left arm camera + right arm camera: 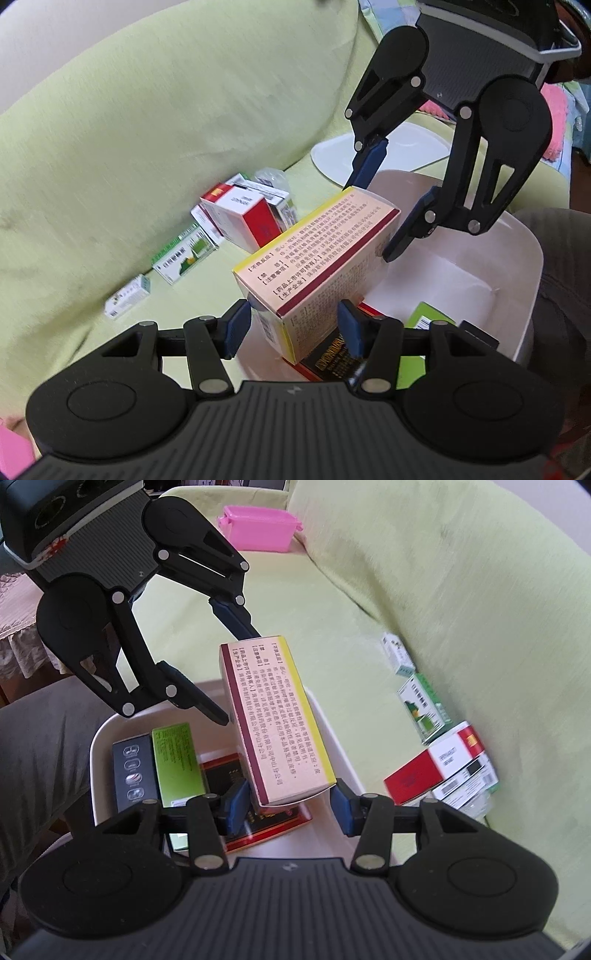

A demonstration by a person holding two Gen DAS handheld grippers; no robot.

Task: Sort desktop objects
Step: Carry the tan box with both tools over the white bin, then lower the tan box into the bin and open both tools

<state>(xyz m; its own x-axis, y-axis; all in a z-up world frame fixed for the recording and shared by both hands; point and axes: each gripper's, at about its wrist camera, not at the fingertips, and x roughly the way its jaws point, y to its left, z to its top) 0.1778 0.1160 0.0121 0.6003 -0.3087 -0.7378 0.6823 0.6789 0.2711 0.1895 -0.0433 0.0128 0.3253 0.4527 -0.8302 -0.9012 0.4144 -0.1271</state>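
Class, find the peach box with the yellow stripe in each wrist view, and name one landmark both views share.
Left wrist view: peach box at centre, above the white bin.
Right wrist view: peach box at centre, over the bin's right side.
Shared landmark: red-and-white box on the green sofa.

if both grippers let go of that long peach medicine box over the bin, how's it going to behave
The peach medicine box is thin printed carton, so probably light and easily dented. Flat-sided, it shouldn't roll; it hangs over the white bin, so it would likely drop inside.
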